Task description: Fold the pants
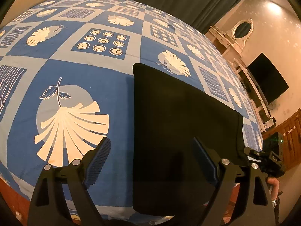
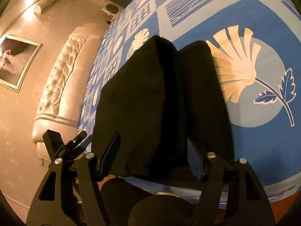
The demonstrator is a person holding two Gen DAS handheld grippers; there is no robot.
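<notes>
On the bed: black pants [image 1: 178, 116], folded, on blue sheet [image 1: 75, 75].
Left gripper [image 1: 152, 162]: spread wide, empty.
Right gripper [image 2: 153, 156]: parted, grasping nothing.

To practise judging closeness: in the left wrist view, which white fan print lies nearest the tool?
The large fan print left of the black pants, just beyond the left tool; the others lie farther up the sheet.
</notes>
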